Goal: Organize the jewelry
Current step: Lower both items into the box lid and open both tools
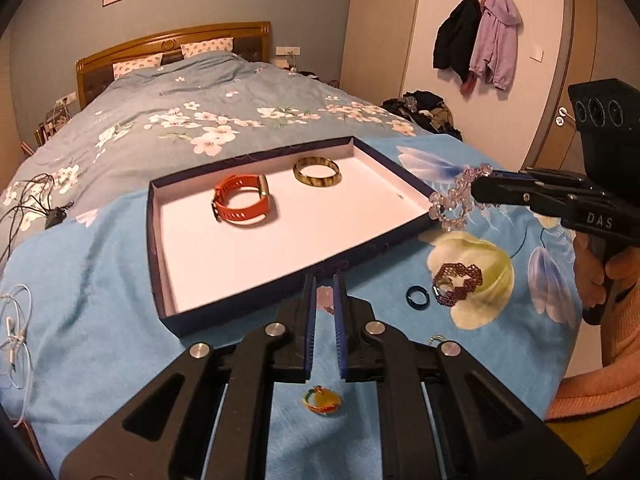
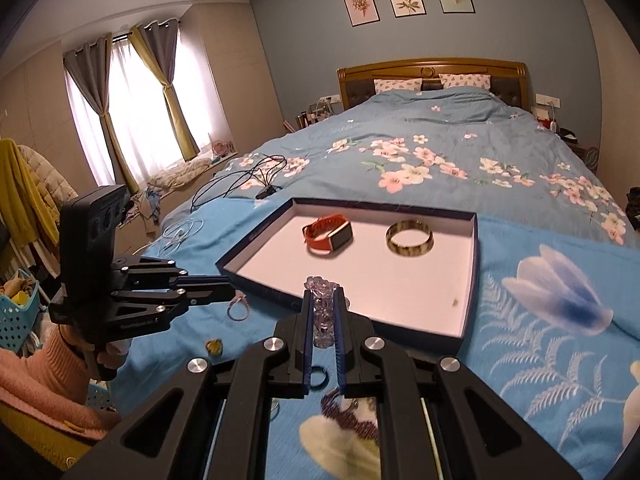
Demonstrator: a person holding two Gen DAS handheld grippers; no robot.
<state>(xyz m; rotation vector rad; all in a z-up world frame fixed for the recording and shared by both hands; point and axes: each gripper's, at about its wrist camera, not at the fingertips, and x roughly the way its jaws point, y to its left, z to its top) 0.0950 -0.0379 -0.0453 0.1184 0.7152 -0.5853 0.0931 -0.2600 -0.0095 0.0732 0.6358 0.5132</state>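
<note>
The right tongs (image 2: pixel 323 322) are pinched tight on a clear bead bracelet (image 1: pixel 460 196), which hangs from their tips up in the air, just beside the near right corner of the tray. The left tongs (image 1: pixel 323 304) are squeezed narrow too, and something small and pink shows between their tips. From the other camera it looks like a thin pink loop (image 2: pixel 239 307) dangling from them, but it is too small to be sure what it is. Both tongs are low over the blue blanket (image 1: pixel 100 280) on the bed, near the front edge of the tray (image 1: pixel 160 240). The tray is a flat blue box with a white inside. Two things already lie in it: an orange watch (image 1: pixel 240 204) and a brown-yellow bangle (image 1: pixel 317 171), a little apart from each other. Still out on the blanket are a dark ring (image 1: pixel 417 295), a dark red beaded piece (image 1: pixel 458 282) just beside it, and a small green and yellow ring (image 1: pixel 322 400) close under the left tongs. So the job looks partly done, and the step now is carrying picked-up jewelry to the tray. Next, the right tongs probably need to go over the tray's wall, come down above a bare white spot away from the watch and bangle, and then let go softly. The bracelet is floppy, so it could catch on the tray's edge if it is carried too low.
</note>
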